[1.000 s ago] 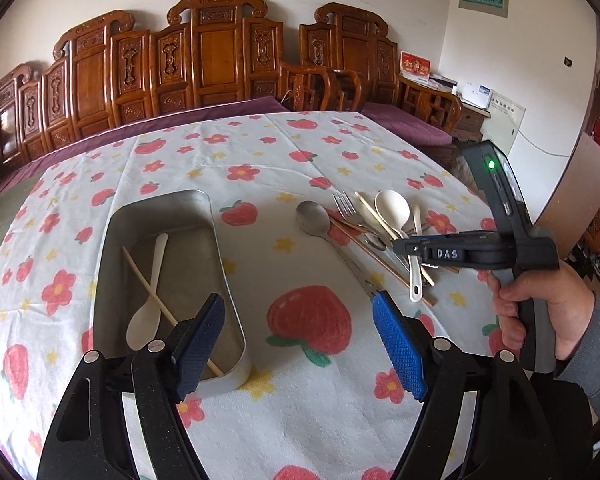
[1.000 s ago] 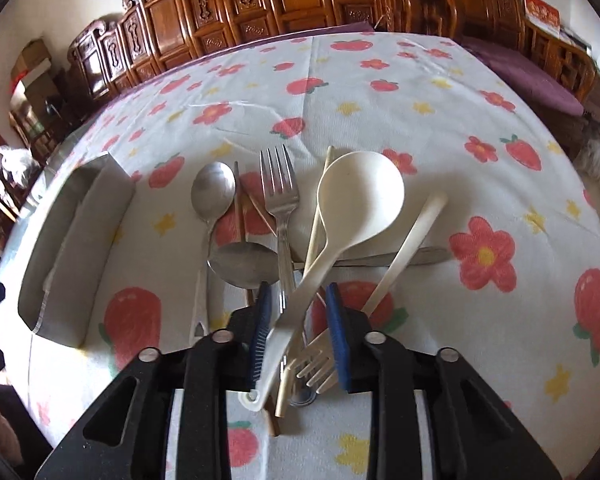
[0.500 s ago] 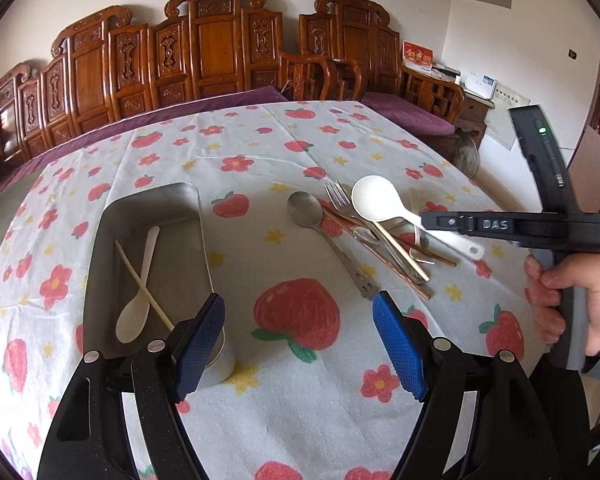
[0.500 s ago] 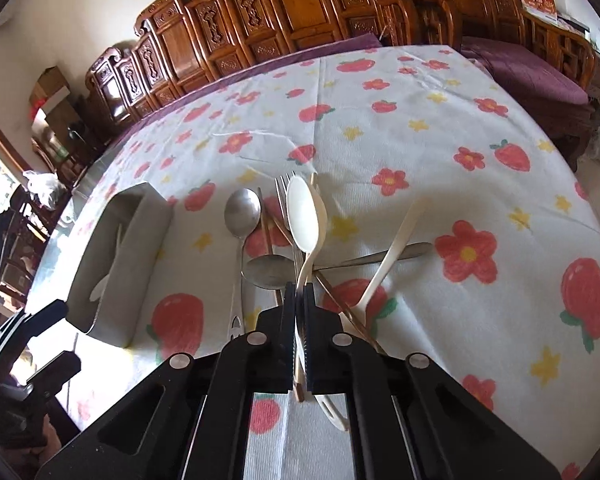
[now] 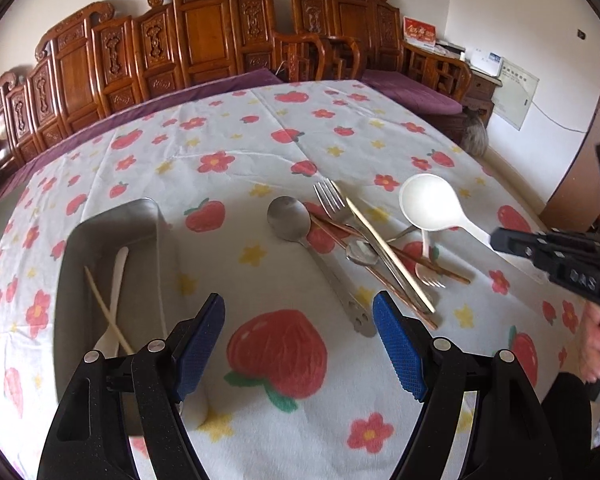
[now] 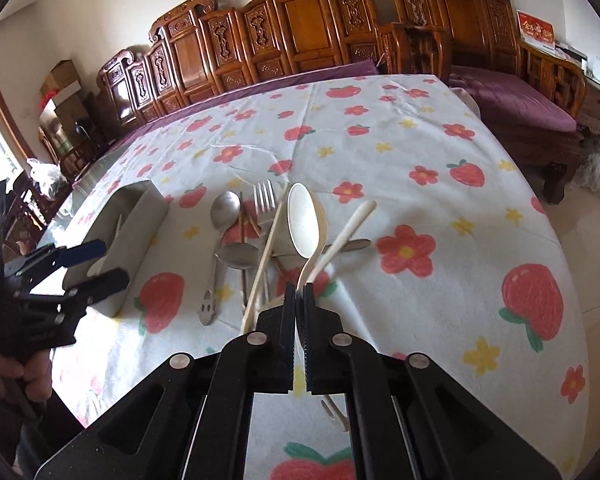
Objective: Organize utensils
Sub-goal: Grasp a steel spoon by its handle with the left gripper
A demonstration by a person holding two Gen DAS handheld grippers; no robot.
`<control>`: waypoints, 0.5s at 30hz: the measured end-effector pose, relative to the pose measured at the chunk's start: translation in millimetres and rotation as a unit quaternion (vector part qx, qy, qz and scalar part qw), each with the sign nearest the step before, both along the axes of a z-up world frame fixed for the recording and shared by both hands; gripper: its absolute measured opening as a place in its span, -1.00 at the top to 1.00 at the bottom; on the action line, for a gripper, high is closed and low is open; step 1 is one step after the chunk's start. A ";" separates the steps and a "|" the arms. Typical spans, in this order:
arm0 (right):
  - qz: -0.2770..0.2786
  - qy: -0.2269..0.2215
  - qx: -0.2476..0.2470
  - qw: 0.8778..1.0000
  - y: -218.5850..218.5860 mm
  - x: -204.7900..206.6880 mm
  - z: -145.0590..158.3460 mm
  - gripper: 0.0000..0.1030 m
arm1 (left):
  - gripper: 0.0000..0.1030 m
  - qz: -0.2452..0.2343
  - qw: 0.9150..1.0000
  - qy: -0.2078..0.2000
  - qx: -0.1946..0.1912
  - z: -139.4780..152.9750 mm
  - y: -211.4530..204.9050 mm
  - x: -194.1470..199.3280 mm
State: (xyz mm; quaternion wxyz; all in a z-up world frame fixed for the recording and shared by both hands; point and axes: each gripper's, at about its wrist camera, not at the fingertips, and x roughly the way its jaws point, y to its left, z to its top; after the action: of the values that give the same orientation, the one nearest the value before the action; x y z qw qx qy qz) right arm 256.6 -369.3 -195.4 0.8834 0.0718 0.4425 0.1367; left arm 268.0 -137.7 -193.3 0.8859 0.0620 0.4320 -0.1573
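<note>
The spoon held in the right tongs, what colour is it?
Cream white spoon, clearest in the left wrist view.

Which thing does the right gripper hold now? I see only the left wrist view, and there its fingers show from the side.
Observer: In the right wrist view the right gripper is shut on the handle of the white spoon.
Operator: Is another utensil caught together with it?
Observer: No. Only the spoon's handle is between the pads. The cream chopstick passes outside them, on their left.
Operator: Where is my left gripper as seen from that side?
Observer: The left gripper is open and empty. Its fingers show in front of the near end of the metal tray. I cannot tell whether they are above it.
</note>
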 end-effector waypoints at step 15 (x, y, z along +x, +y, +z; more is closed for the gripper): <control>-0.008 -0.001 0.016 1.000 -11.8 4.8 -4.3 0.92 | 0.20 0.029 0.997 0.072 0.029 -56.1 -38.6 63.1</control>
State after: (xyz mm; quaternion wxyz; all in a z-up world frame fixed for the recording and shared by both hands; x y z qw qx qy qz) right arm 261.5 -381.1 -199.7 0.8838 0.0893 0.4384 0.1368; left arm 331.1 -176.3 -249.4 0.8544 0.0641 0.5007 -0.1233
